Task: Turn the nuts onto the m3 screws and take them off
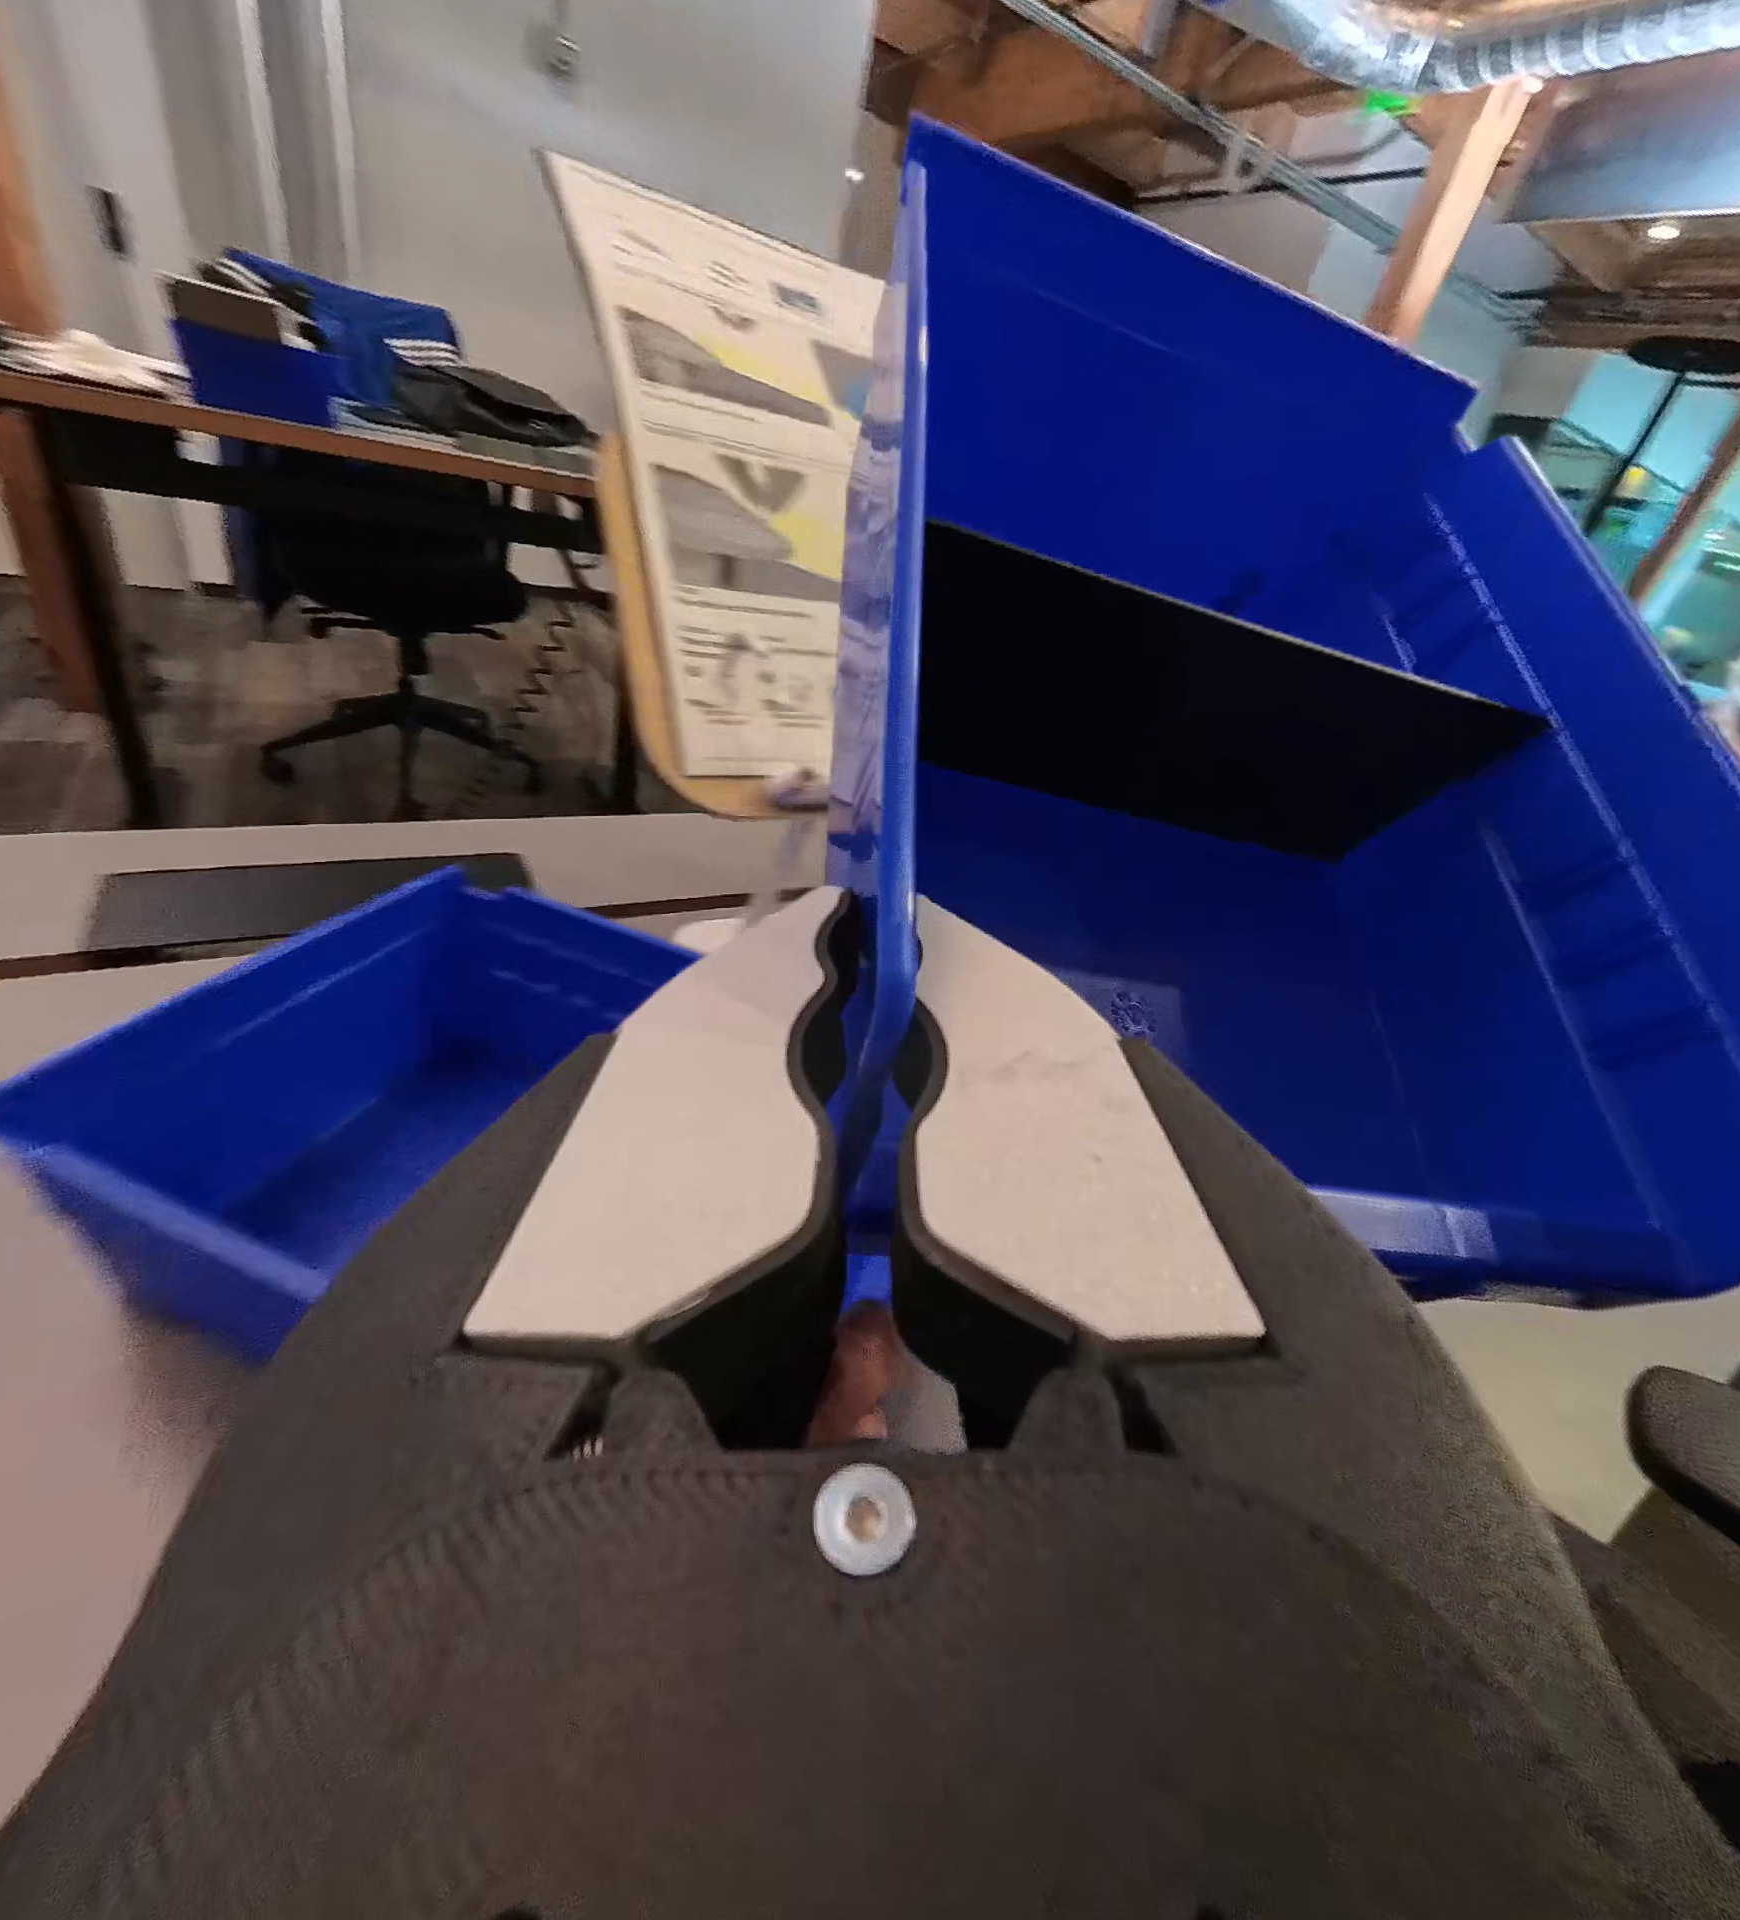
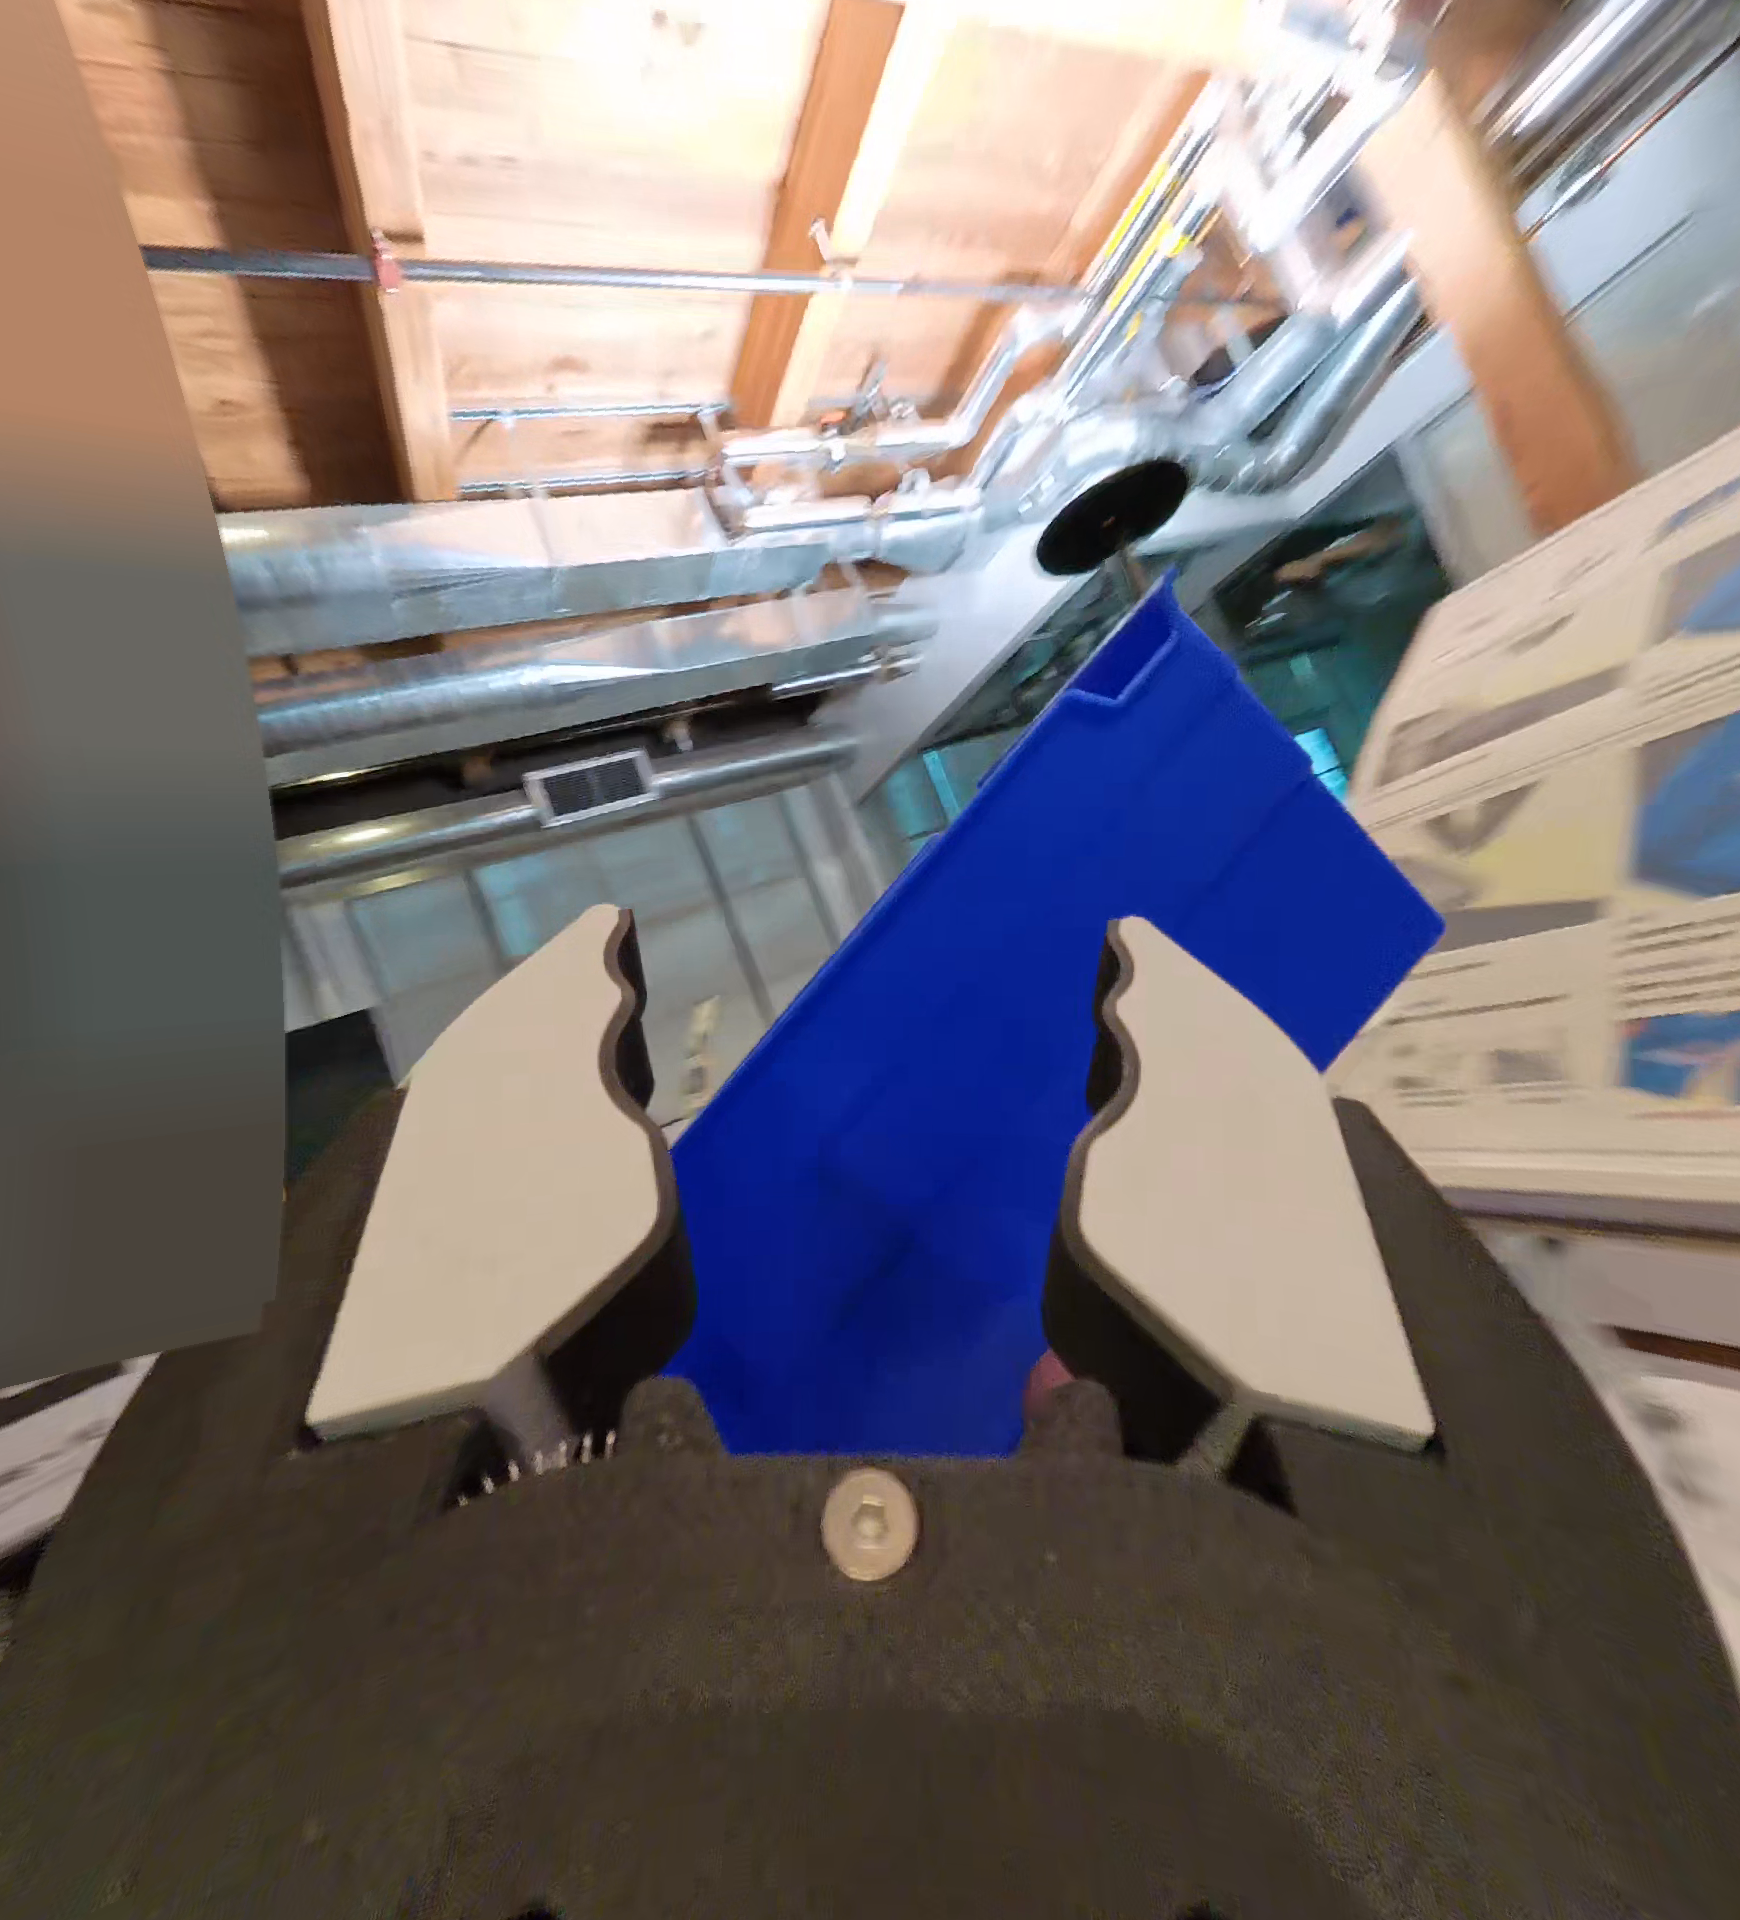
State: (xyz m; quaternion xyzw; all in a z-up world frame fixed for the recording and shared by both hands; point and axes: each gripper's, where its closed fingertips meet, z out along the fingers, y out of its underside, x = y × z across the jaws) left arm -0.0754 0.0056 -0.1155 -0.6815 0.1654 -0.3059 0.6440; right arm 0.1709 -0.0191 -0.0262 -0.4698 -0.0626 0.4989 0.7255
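The left gripper (image 1: 881,997) is clamped on a wall of the big blue bin (image 1: 1261,831), lifted and tilted above the worktop (image 1: 66,1351). The right gripper (image 2: 871,1039) gapes wide, pointing up at it (nuts, screws: none visible).

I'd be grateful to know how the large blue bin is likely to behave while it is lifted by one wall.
The large blue bin, pinched at one thin wall by the left gripper, hangs tilted, so it probably swings. Its wall bows slightly between the pads, suggesting some flex. Smooth plastic may slip. It looks empty, so likely light.
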